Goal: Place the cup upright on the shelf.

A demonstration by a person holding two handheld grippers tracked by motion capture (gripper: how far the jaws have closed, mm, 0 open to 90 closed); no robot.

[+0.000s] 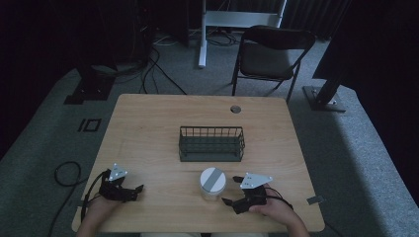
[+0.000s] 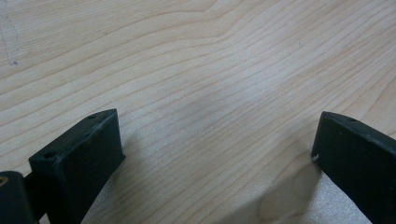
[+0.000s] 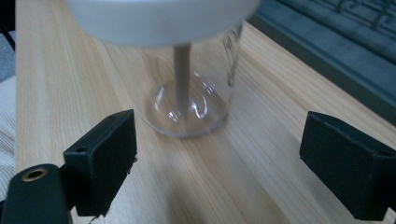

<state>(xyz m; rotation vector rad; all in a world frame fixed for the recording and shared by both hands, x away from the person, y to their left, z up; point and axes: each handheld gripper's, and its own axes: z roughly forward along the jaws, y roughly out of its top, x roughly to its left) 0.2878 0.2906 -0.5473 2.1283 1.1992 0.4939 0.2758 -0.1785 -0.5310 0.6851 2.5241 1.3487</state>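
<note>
A clear glass jar (image 1: pixel 212 184) with a white lid and a grey stripe across it stands upright near the table's front edge, just in front of a dark wire basket (image 1: pixel 211 143). My right gripper (image 1: pixel 232 190) is open just right of the jar, jaws pointing at it. In the right gripper view the jar (image 3: pixel 189 93) stands close ahead of the gripper (image 3: pixel 217 149), apart from both jaws. My left gripper (image 1: pixel 140 190) rests open at the front left. In the left gripper view that gripper (image 2: pixel 217 147) holds nothing, with bare wood between its jaws.
The wooden table (image 1: pixel 148 128) has a round cable hole (image 1: pixel 235 109) at the back. A folding chair (image 1: pixel 269 54) stands on the carpet behind the table. Cables (image 1: pixel 66 173) lie on the floor to the left.
</note>
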